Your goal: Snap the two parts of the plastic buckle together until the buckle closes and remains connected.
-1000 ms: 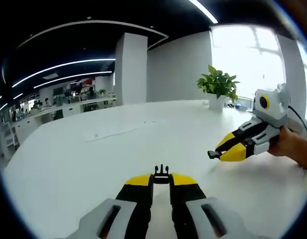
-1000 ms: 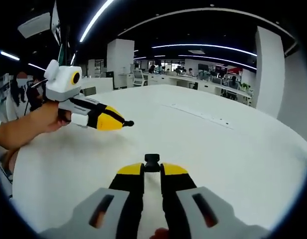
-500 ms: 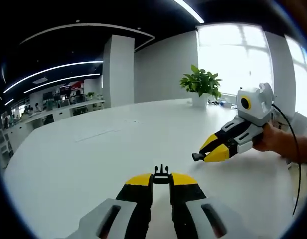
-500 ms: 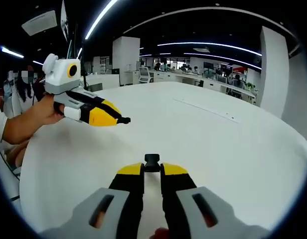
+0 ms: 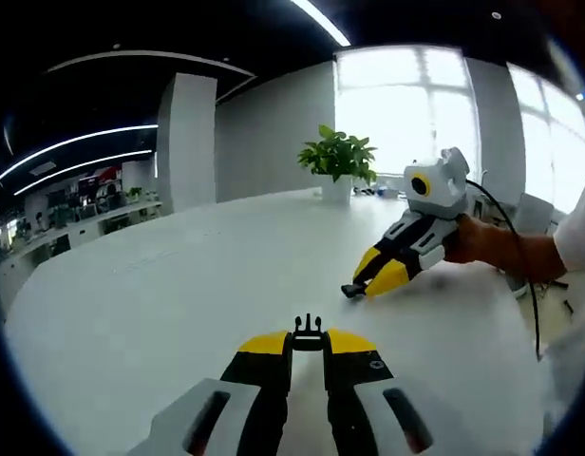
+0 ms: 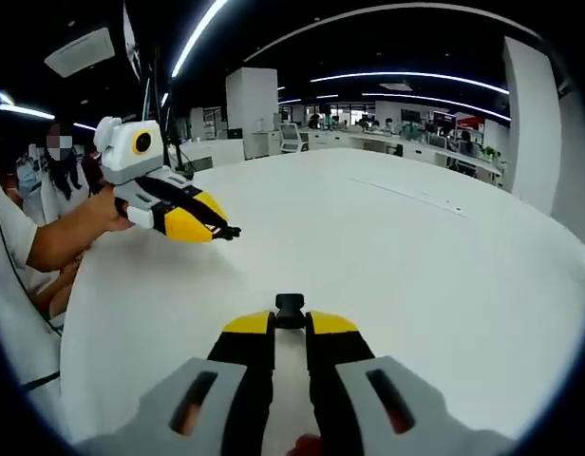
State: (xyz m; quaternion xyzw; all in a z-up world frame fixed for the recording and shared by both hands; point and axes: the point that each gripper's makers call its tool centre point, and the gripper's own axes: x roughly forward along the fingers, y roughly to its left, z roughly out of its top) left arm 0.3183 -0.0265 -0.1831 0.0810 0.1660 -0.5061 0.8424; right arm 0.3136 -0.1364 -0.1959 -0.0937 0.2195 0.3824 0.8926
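In the left gripper view my left gripper (image 5: 308,344) is shut on the pronged black buckle part (image 5: 308,331), held above the white table (image 5: 160,304). The right gripper (image 5: 373,280) enters from the right in a person's hand, with a black piece at its tip. In the right gripper view my right gripper (image 6: 291,323) is shut on the black socket buckle part (image 6: 290,309). The left gripper (image 6: 199,226) shows at the left with its pronged part (image 6: 230,231) sticking out. The two parts are well apart.
A potted plant (image 5: 336,163) stands at the table's far edge by bright windows. Office desks (image 6: 406,157) and a white pillar (image 6: 252,112) lie beyond the table. A person's arm (image 6: 65,237) and a cable (image 5: 520,285) show at the sides.
Both views have swung: the plant and right gripper drifted left in the left gripper view, and the two grippers look a little closer. Both keep their buckle parts.
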